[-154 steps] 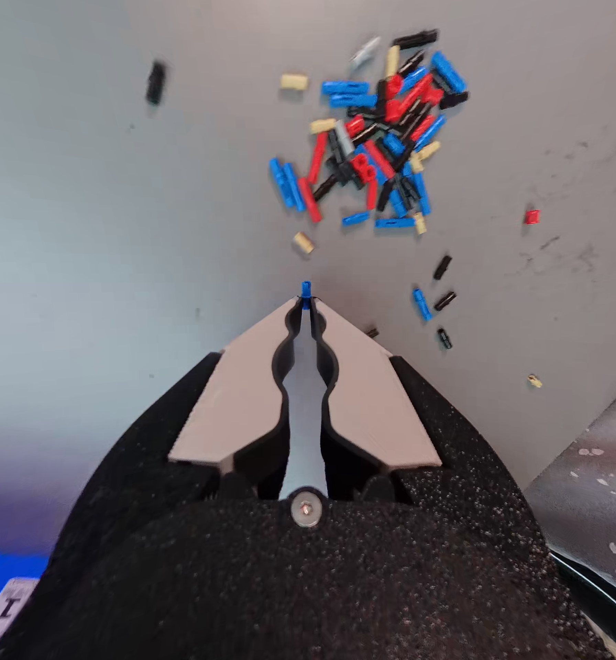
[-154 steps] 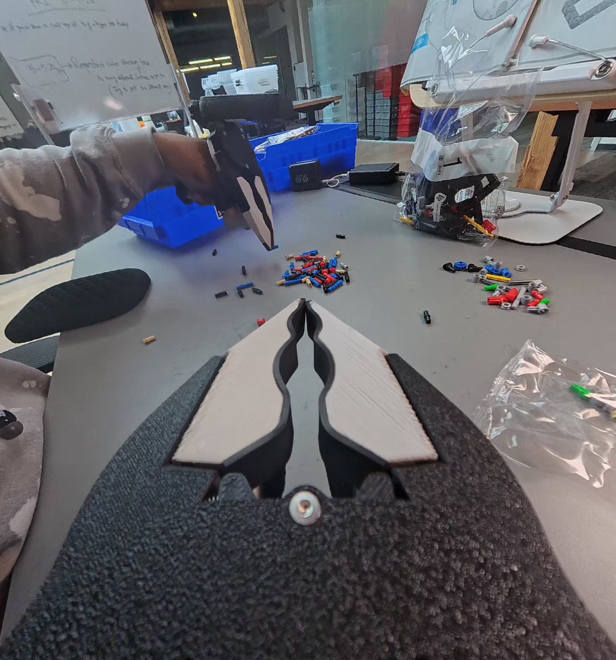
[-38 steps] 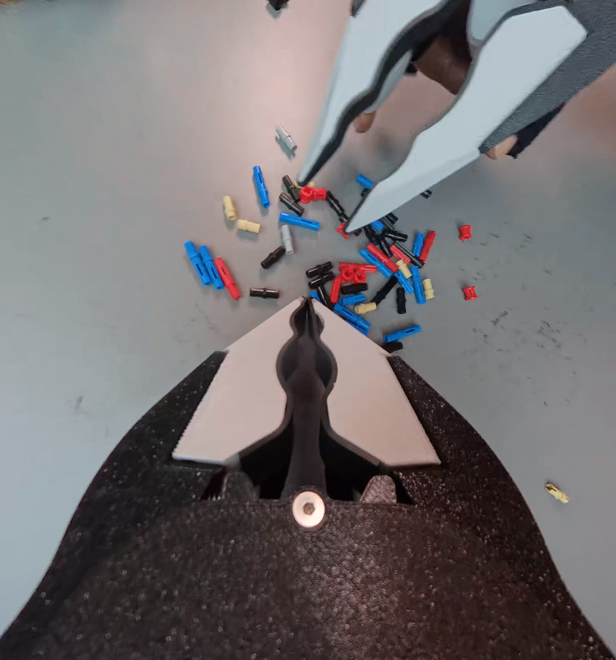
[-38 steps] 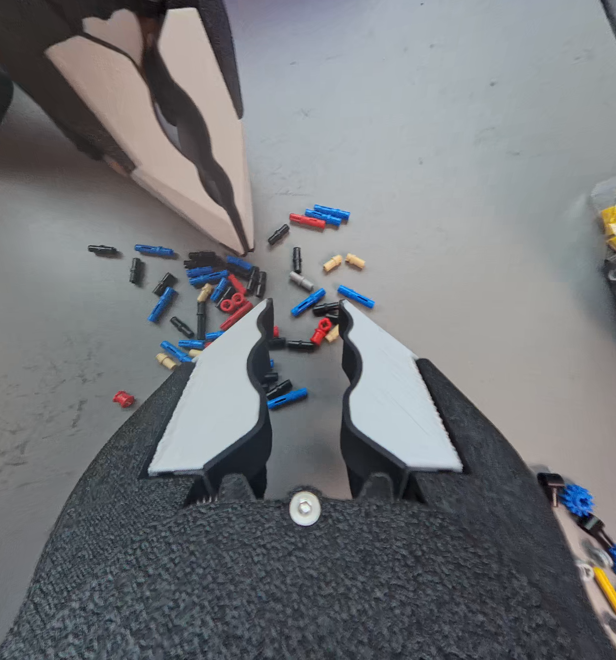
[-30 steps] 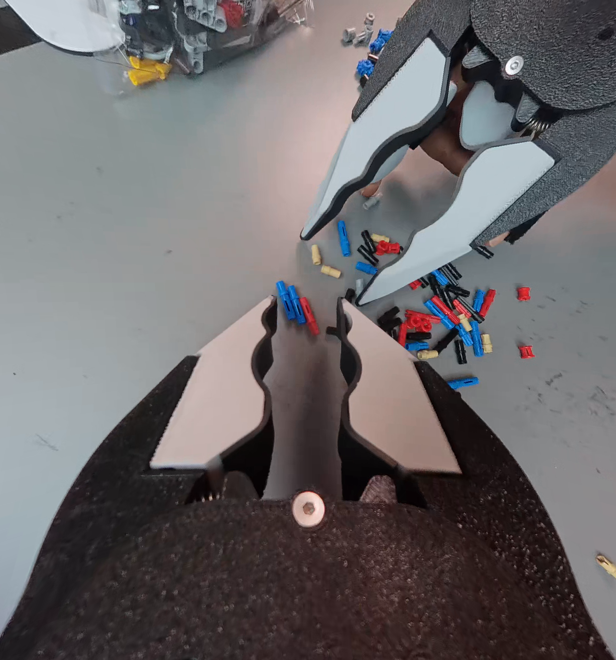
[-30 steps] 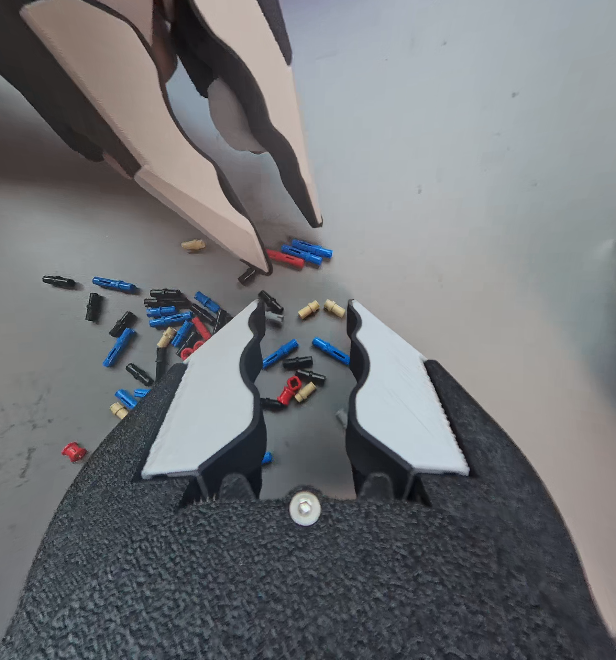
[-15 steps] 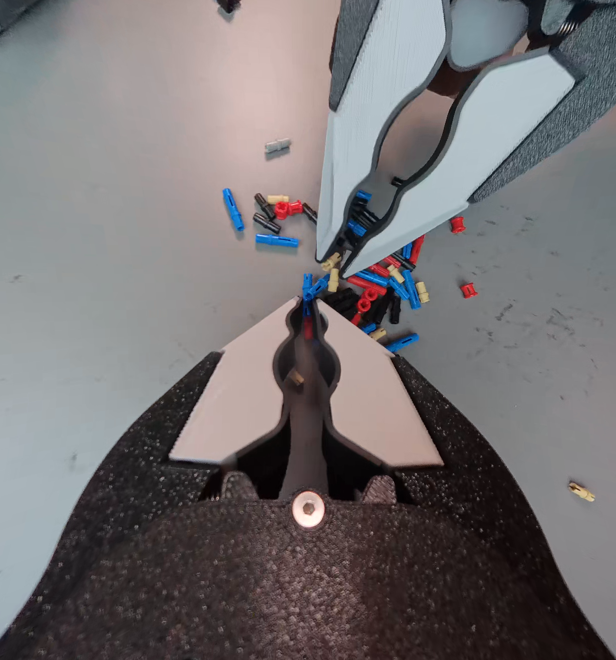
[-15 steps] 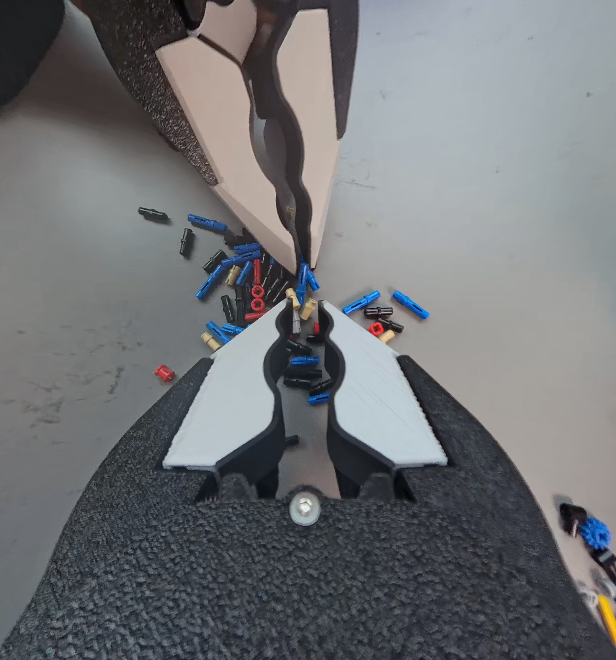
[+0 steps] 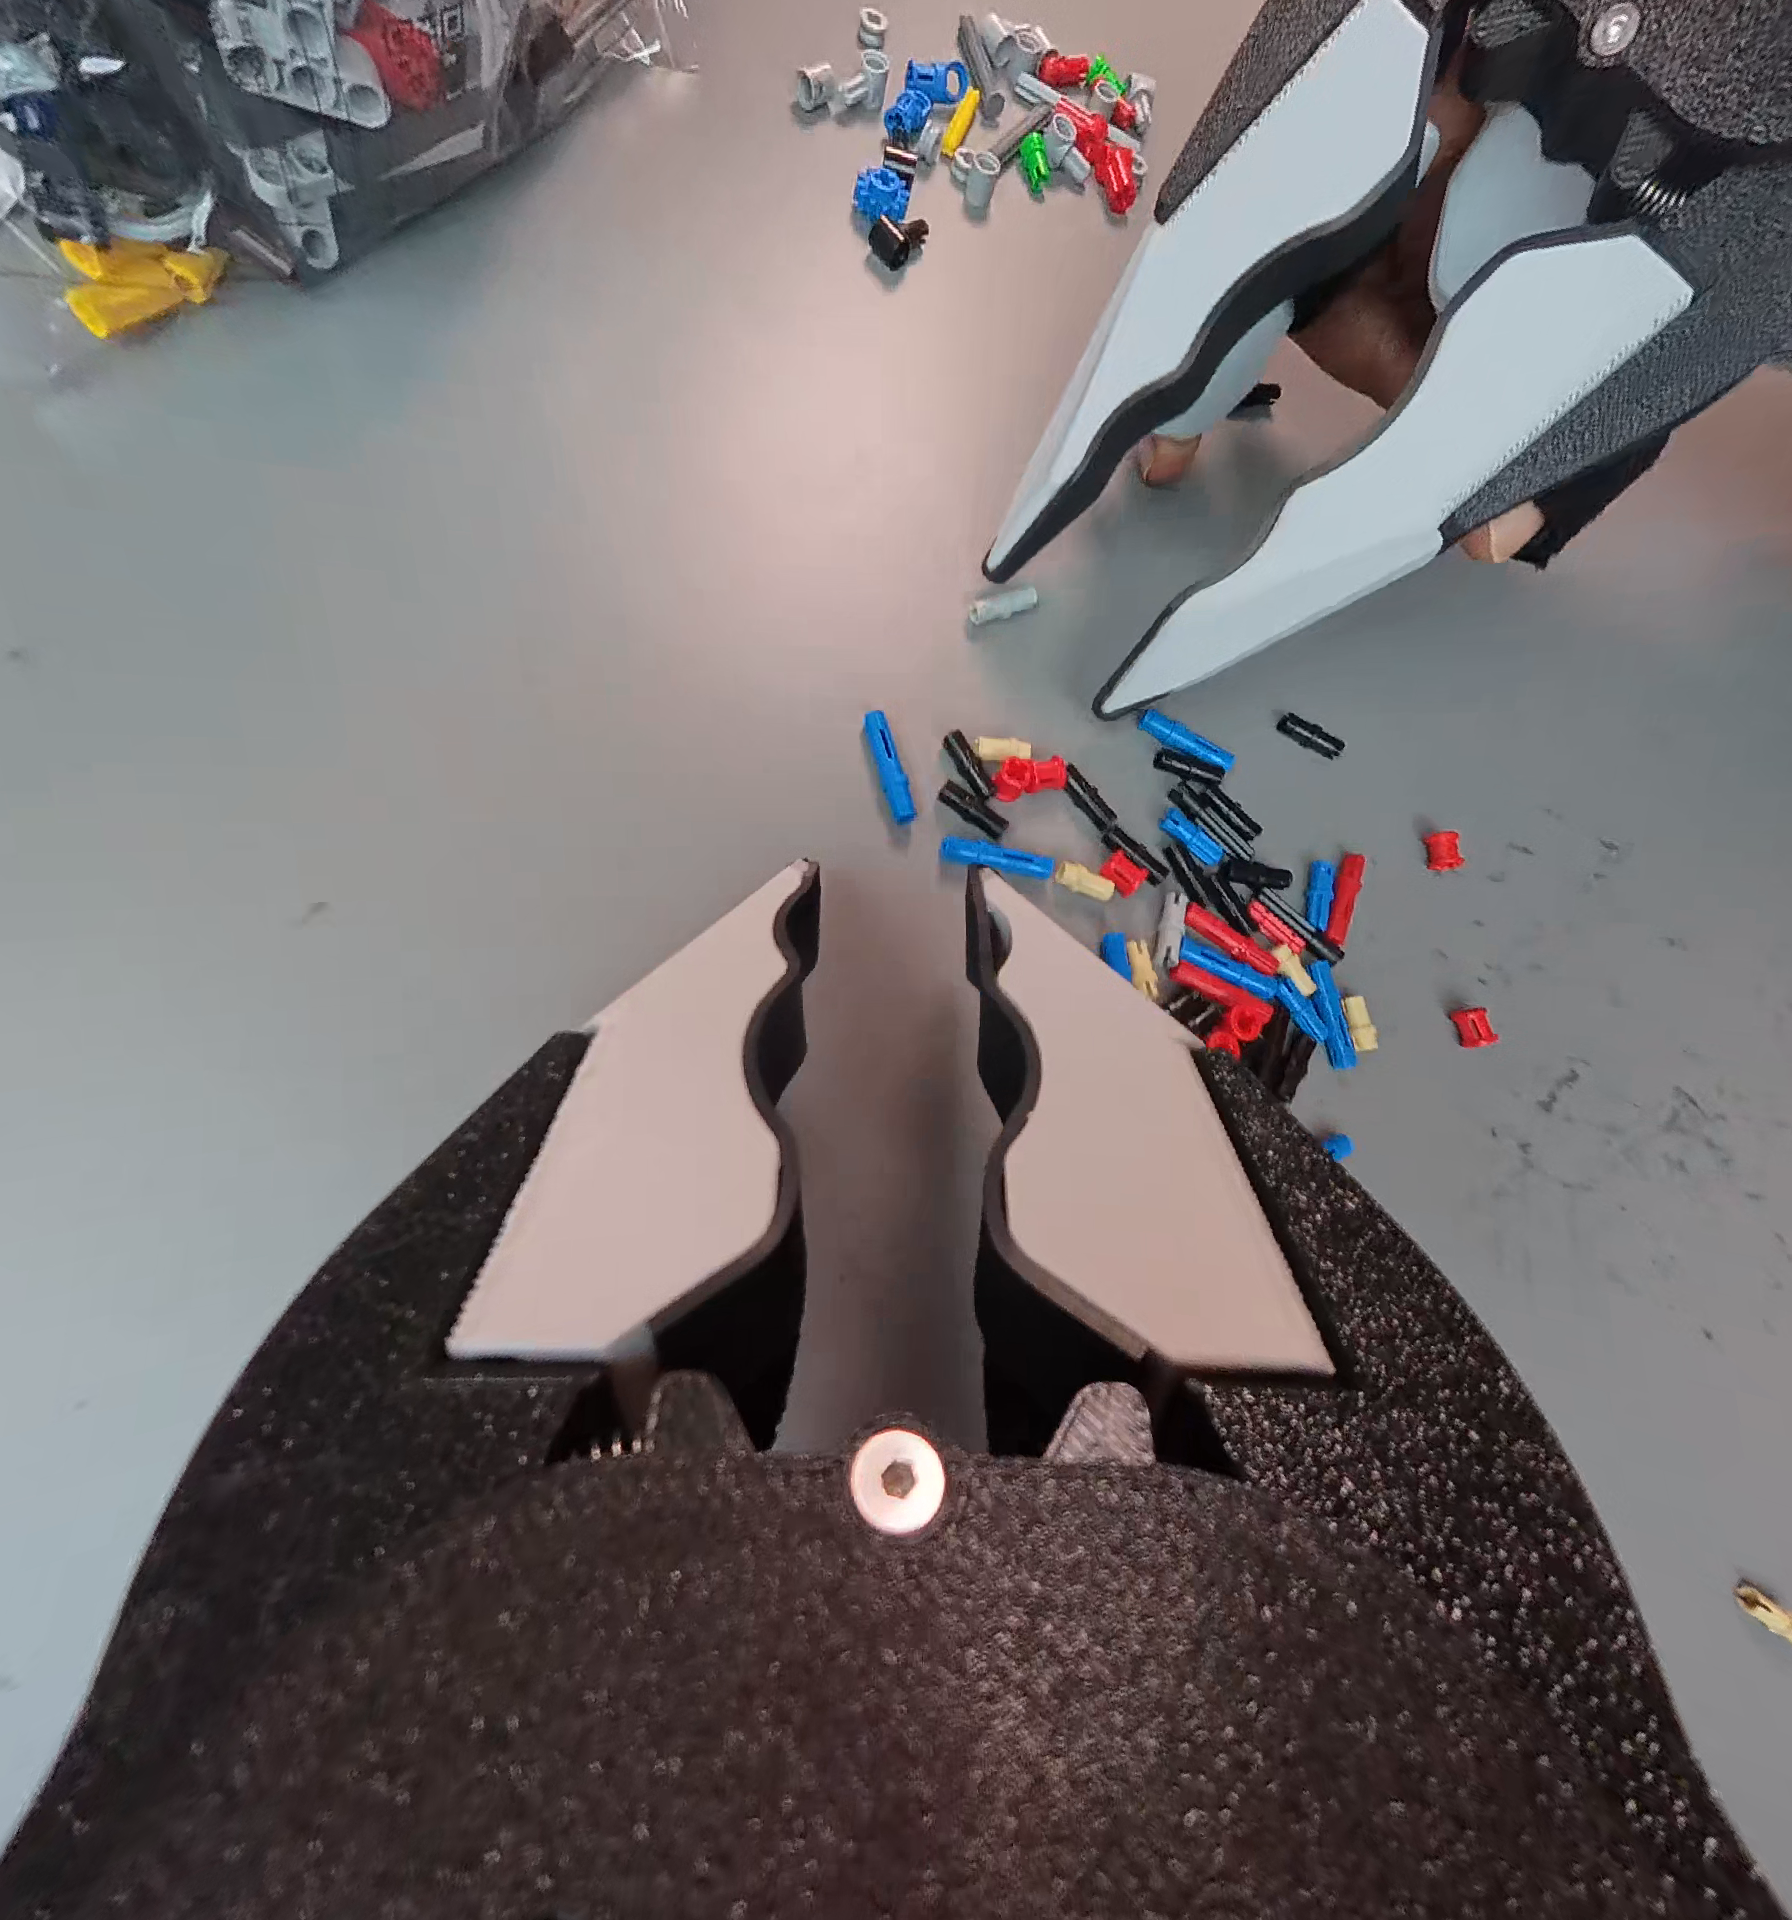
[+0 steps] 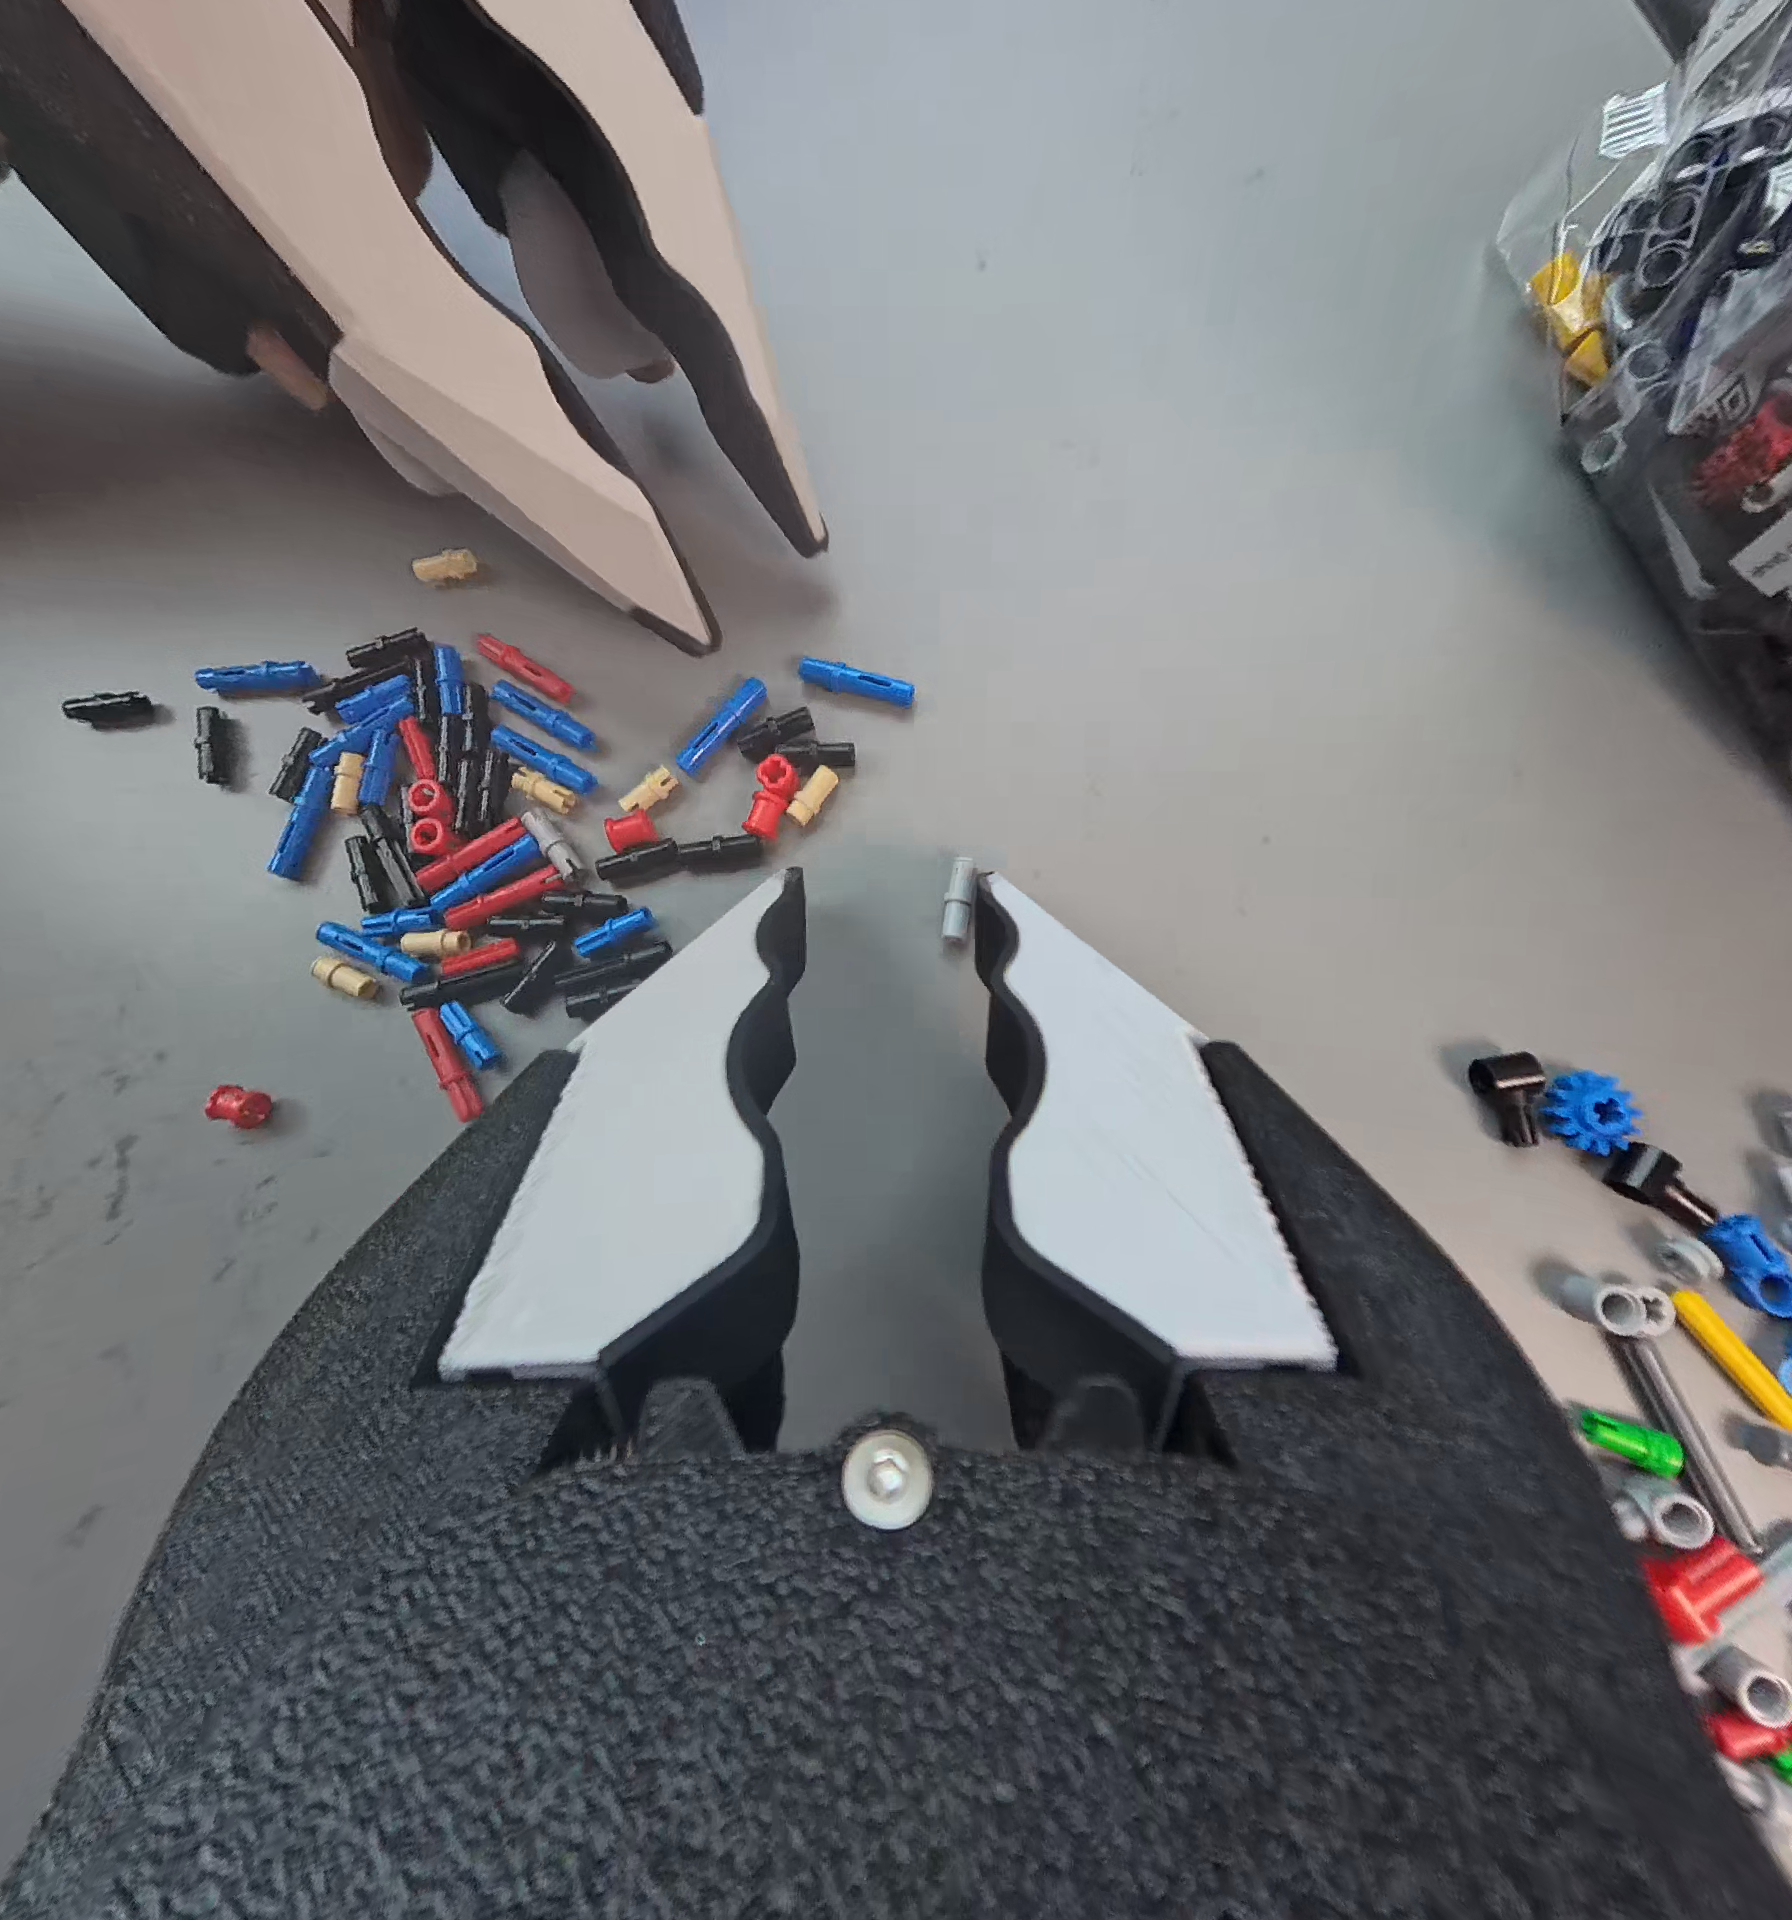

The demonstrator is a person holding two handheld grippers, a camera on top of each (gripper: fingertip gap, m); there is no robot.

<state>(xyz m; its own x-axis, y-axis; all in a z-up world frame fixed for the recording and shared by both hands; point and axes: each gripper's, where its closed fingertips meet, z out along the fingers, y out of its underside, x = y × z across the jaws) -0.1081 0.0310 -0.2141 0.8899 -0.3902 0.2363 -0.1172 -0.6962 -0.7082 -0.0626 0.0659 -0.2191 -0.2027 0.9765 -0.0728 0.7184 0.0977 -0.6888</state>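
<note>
A pile of small blue, black, red and tan connector pins (image 9: pixel 1214 904) lies on the grey table (image 9: pixel 456 623); it also shows in the right wrist view (image 10: pixel 476 810). My left gripper (image 9: pixel 892 878) is open and empty, just left of the pile. My right gripper (image 10: pixel 887 883) is open and empty, just right of the pile. A single grey pin (image 10: pixel 959 899) lies against its right fingertip (image 10: pixel 985 904). In the left wrist view the right gripper (image 9: pixel 1048 642) stands beyond the pile with the grey pin (image 9: pixel 1004 605) between its tips. The left gripper (image 10: pixel 760 594) shows open across the pile.
A clear bag of building parts (image 9: pixel 279 125) lies at the far left, and shows at the upper right of the right wrist view (image 10: pixel 1723 395). A second heap of mixed parts (image 10: pixel 1723 1351) lies at the right. Loose red bushes (image 9: pixel 1440 850) and a tan pin (image 9: pixel 1773 1626) lie apart. Tip to tip, the grippers are about 7 cm apart.
Half a second ago both grippers were nearly shut, tip to tip over the pile. Both have since opened and drawn apart to opposite sides. The grey pin now lies at the right gripper's tip.
</note>
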